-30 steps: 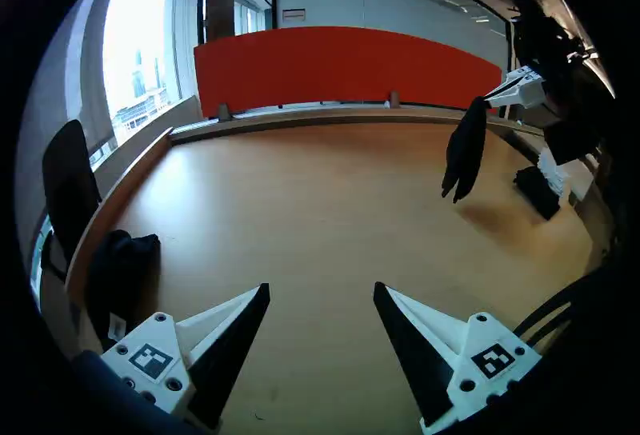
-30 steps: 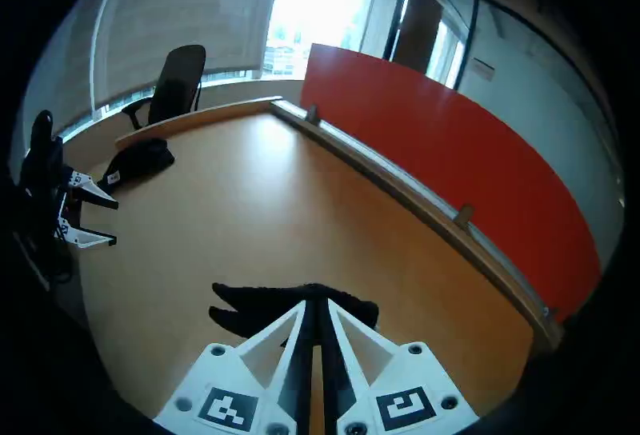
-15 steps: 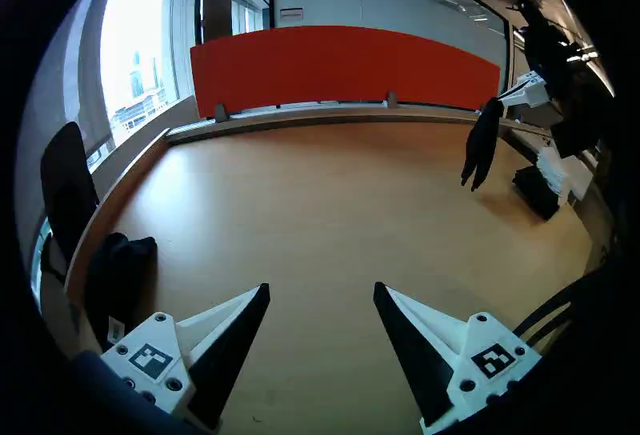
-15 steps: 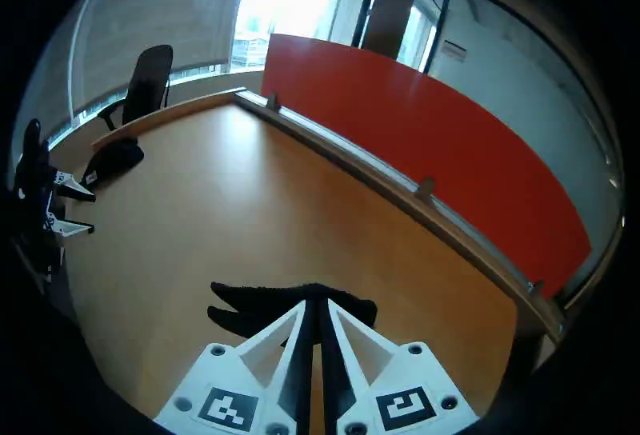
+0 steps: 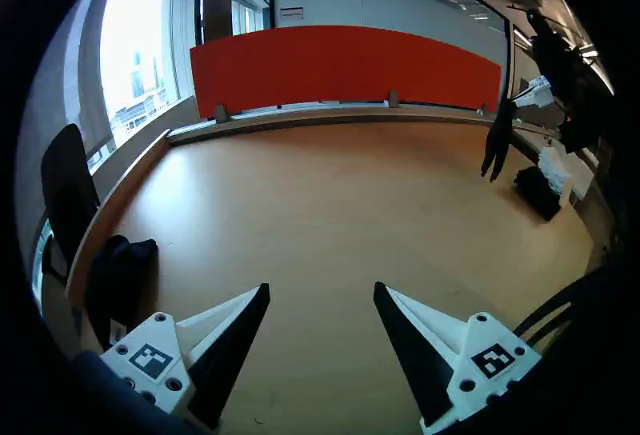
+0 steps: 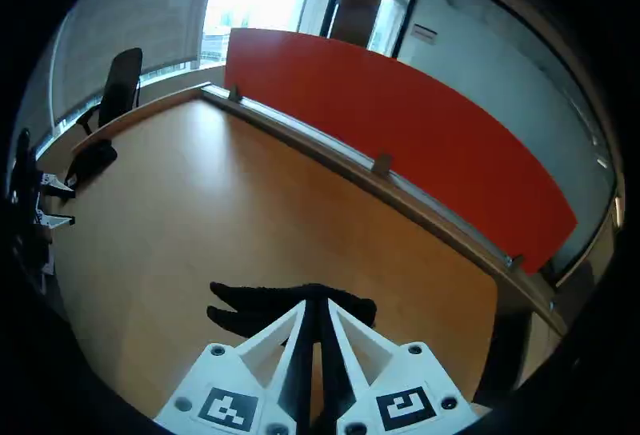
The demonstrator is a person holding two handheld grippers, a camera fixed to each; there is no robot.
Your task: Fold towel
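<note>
Left tongs (image 5: 320, 286) spread, low over the worktop (image 5: 320, 195). Right tongs (image 6: 317, 304) pinch a dark towel (image 6: 248, 311), which hangs in the air above the worktop's far side.

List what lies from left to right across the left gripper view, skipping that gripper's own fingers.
chair → dark cloth on the table → red divider → hanging towel → pile at the table's edge
</note>
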